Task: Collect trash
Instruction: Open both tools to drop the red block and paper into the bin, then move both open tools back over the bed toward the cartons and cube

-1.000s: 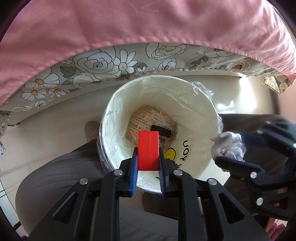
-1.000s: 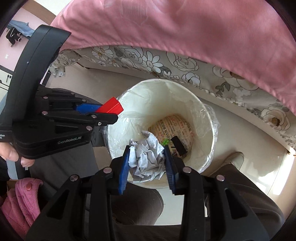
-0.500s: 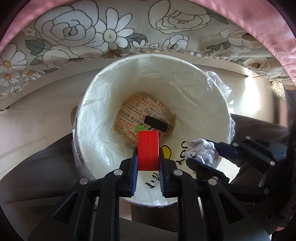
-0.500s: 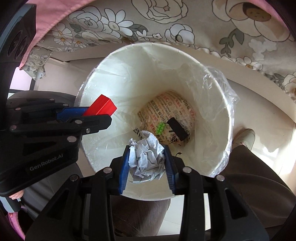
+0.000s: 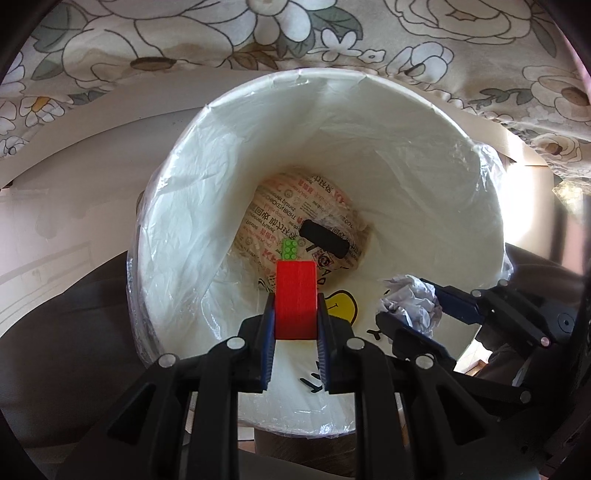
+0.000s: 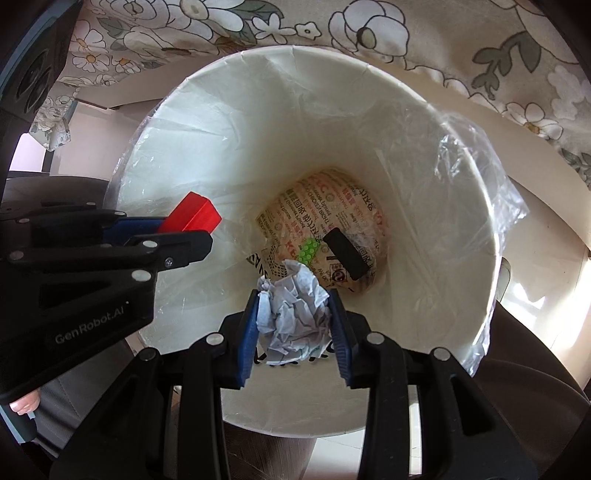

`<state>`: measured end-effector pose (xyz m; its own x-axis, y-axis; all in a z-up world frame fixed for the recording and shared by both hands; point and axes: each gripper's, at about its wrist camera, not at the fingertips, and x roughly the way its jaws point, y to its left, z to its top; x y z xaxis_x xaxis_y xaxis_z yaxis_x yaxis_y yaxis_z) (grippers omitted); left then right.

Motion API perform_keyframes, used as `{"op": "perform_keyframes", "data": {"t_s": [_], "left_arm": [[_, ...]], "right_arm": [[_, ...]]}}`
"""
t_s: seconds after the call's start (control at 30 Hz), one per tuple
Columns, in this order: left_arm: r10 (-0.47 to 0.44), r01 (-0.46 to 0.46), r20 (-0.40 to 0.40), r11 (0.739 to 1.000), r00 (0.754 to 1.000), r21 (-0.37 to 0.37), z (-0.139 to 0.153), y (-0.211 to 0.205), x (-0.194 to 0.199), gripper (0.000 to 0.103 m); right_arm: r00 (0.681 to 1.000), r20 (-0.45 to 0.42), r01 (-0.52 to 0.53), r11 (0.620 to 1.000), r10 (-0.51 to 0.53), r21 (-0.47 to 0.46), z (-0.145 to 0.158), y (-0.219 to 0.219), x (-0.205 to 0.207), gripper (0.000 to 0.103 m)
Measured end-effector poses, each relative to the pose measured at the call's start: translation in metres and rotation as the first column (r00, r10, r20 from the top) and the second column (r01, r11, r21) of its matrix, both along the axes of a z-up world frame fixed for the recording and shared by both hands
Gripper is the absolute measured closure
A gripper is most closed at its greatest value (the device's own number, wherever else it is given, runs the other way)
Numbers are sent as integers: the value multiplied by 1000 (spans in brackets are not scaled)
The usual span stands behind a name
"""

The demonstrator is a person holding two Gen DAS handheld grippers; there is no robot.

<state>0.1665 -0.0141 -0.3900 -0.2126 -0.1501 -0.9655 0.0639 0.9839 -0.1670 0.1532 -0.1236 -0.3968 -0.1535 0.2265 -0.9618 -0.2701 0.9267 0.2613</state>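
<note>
Both pairs of tongs hung over the mouth of the white waste bin (image 5: 369, 122), each with a piece of trash in its grip. The left tongs (image 5: 295, 317) were clenched on a red block (image 5: 296, 295), which stood up between the blue pads and pointed down toward the bottom of the bin. The right tongs (image 6: 295, 317) were clenched on a crumpled ball of paper (image 6: 293, 317), pale grey-white and squeezed between the pads; from the left camera the same ball (image 5: 410, 304) showed just inside the near right rim.

The bin was lined with a clear plastic bag (image 6: 476, 155) whose loose edge spilled over the rim. Down at the bottom lay a printed food wrapper (image 5: 291, 221), and on it a small green studded brick (image 5: 290, 249) and a black oblong piece (image 5: 325, 240). Behind the bin hung a floral cloth (image 5: 295, 29).

To my eye this was the drop-off step: both items had been carried in over the opening and neither had been let go. The next move seemed to call for nothing more than opening each pair of tongs so the block and the paper fell clear into the liner. The paper, being light and springy, might cling to a pad, so a wide opening would have served best. The two tools sat near each other, so I would have watched for a knock.
</note>
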Motion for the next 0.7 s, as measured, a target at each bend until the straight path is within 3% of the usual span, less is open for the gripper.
{"op": "perform_keyframes", "data": {"t_s": [0.27, 0.4, 0.53, 0.7], "left_arm": [[-21, 21, 1, 1000, 1000, 11, -10, -7, 0, 80], [-17, 17, 7, 1000, 1000, 15, -8, -6, 2, 62], [-12, 12, 22, 1000, 1000, 10, -1, -6, 4, 55], [-2, 2, 23, 1000, 1000, 7, 4, -1, 6, 54]], "right_arm": [[1000, -5, -7, 1000, 7, -26, -10, 6, 3, 63], [1000, 11, -20, 998, 21, -65, -10, 11, 4, 39], [999, 31, -23, 998, 24, -53, -4, 10, 6, 39], [999, 38, -19, 999, 21, -47, 0, 6, 5, 39]]}}
